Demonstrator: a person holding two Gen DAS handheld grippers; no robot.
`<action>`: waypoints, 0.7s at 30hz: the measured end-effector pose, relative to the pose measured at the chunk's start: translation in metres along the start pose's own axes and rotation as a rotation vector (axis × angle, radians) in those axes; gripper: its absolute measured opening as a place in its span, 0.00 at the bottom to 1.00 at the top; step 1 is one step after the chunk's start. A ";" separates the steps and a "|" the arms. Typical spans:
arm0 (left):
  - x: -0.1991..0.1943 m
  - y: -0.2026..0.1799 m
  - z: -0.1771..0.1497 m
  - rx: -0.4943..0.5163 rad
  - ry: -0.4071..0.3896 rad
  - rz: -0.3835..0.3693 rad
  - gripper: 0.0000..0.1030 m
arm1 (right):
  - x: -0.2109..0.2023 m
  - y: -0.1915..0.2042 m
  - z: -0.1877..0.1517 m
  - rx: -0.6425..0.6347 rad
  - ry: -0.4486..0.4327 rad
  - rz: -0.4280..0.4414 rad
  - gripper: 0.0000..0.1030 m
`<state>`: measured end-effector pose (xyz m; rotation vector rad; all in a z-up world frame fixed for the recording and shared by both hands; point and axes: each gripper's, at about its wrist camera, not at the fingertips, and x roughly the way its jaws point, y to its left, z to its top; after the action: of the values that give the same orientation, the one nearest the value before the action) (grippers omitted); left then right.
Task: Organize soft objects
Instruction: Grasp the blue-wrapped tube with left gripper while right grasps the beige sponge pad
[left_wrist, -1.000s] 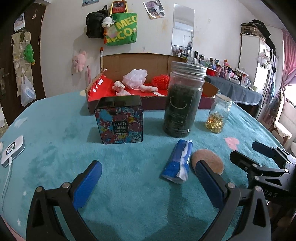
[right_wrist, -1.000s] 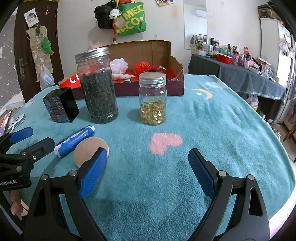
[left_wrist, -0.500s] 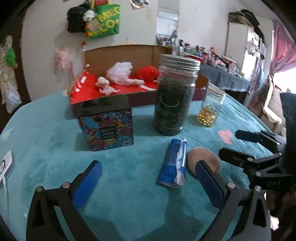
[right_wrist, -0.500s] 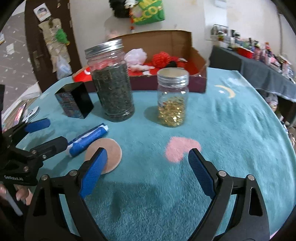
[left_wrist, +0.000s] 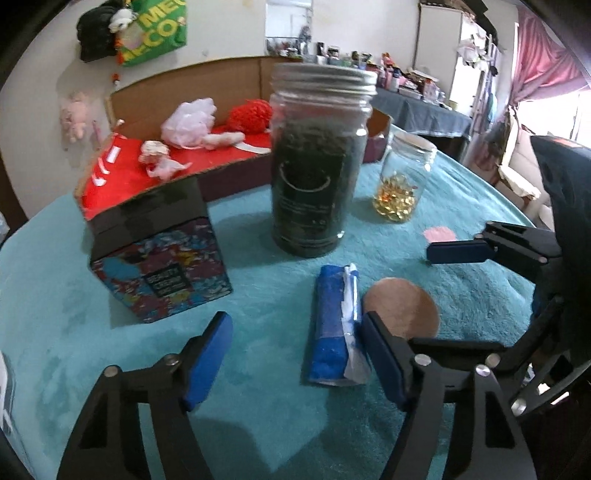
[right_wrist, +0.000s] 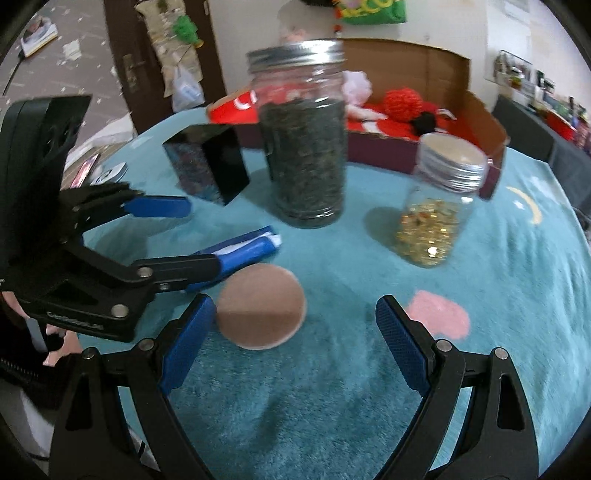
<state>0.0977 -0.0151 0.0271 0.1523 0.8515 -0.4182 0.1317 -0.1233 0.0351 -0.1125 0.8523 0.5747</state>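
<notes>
My left gripper (left_wrist: 295, 354) is closing; the blue wet-wipe pack (left_wrist: 334, 328) lies on the cloth between its pads, nearer the right one, and I can't see either pad pressing it. My right gripper (right_wrist: 295, 341) stands wide, nothing held; the round tan puff (right_wrist: 260, 306) sits just inside its left pad, flat on the teal tablecloth (right_wrist: 332, 406).

Count, working outward: one wipe pack, one puff, touching or nearly so. Two glass jars with metal lids: a tall one of dark leaves (left_wrist: 317, 162), a small one of golden capsules (left_wrist: 400, 184). One floral "beauty cream" tin (left_wrist: 162, 254). One cardboard box (left_wrist: 192, 77) with a red lining at the table's far side.

The left view shows inside the box: one pale mesh bath pouf (left_wrist: 188, 123), one red knitted ball (left_wrist: 249, 116), two small pink soft pieces. The right view adds a black item beside the red ball, a door with hanging bags, and a person's hand (right_wrist: 55, 347) under the left rig. Only the left view shows the curtain and cluttered side table.
</notes>
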 end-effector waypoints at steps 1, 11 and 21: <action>0.002 0.000 0.001 0.003 0.004 -0.016 0.66 | 0.001 0.001 0.000 -0.007 0.004 0.002 0.87; 0.007 -0.003 0.003 0.001 0.007 -0.136 0.23 | 0.000 0.018 -0.006 -0.073 -0.025 -0.005 0.19; 0.000 -0.002 0.007 -0.024 -0.024 -0.118 0.22 | -0.021 -0.011 0.002 0.039 -0.114 -0.068 0.17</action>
<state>0.1016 -0.0192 0.0321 0.0752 0.8444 -0.5192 0.1276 -0.1409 0.0506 -0.0719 0.7462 0.4960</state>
